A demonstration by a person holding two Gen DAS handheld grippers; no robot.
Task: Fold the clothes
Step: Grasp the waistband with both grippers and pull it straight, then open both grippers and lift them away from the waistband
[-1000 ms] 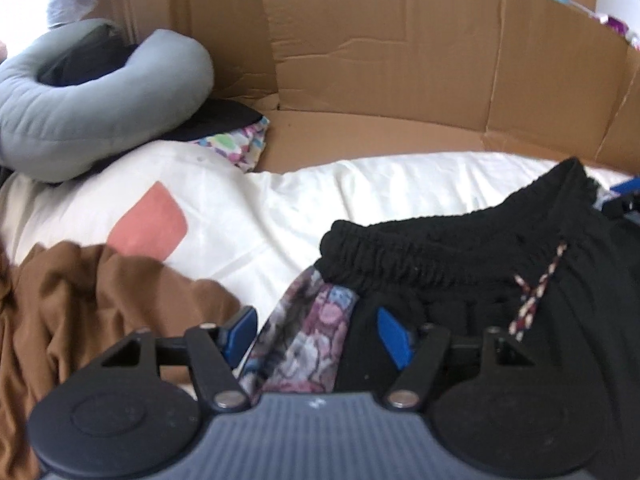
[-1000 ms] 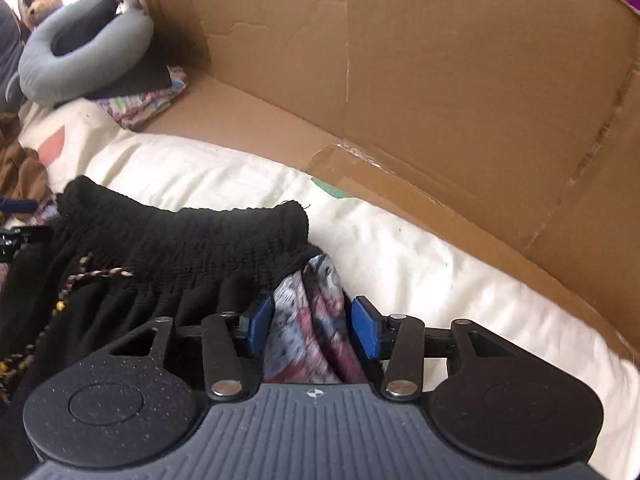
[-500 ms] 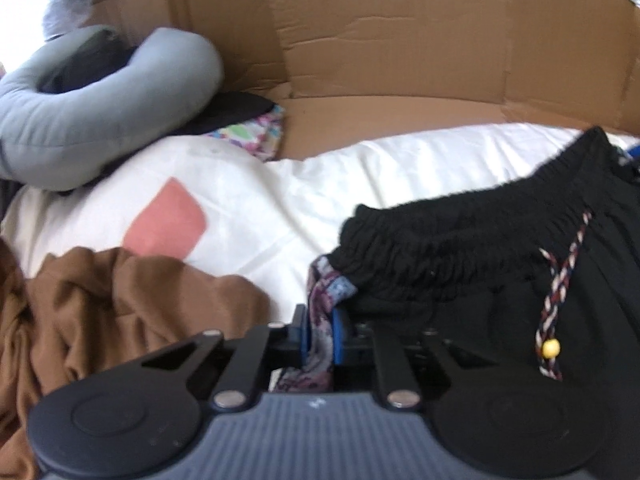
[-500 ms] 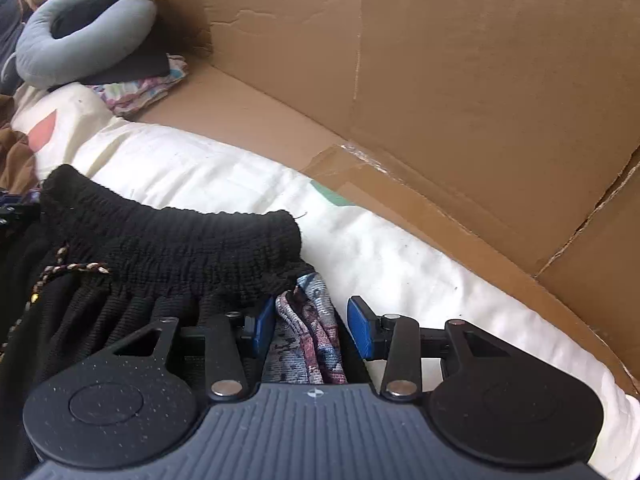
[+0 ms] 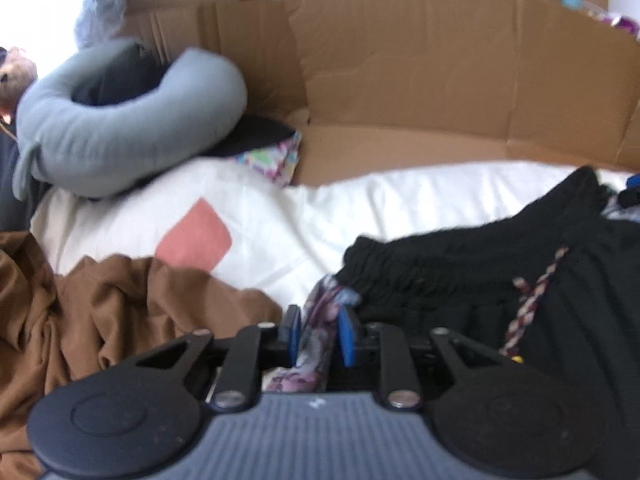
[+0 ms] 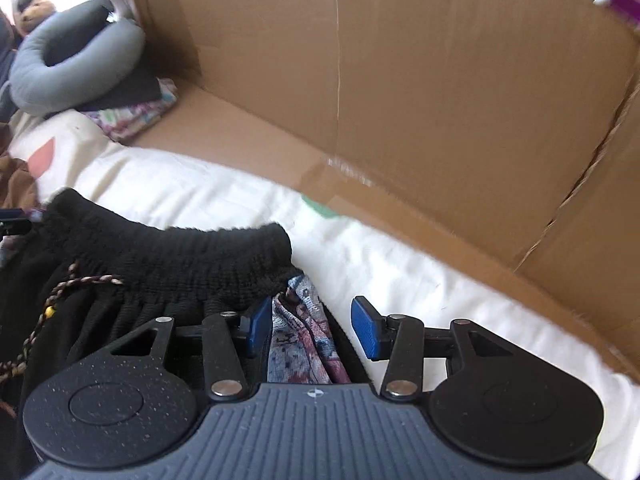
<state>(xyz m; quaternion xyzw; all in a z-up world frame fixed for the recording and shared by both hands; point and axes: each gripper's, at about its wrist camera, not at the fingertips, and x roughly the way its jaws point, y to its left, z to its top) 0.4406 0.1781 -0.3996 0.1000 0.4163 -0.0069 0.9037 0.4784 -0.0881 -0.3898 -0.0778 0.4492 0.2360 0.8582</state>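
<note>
While the black garment lies spread on the white bedding, both claws sit at its near corners, just below the gathered elastic waistband. Up comes the left gripper: its blue pads flank a bunch of the floral-patterned fabric that peeks out from under the black cloth, and the jaws are opening just now, cloth between them and looking about in contact, though blur makes it hard to call whether they press. Over on the other side, the right gripper is opening too; its left pad touches the floral cloth, the right pad stands clear of it, so no clamp there.

How will it handle? Soft, light and limp by the look of it, with no stiffness to hold a crease alone. The shirred waistband is the thickest, firmest part and likely the surest place to pinch; the thin lining could slip from the pads. A braided drawstring with a small yellow bead trails loose and may snag or fold in crooked.

Brands or writing? None readable: no label on the garment, nothing printed on the cardboard behind.
</note>
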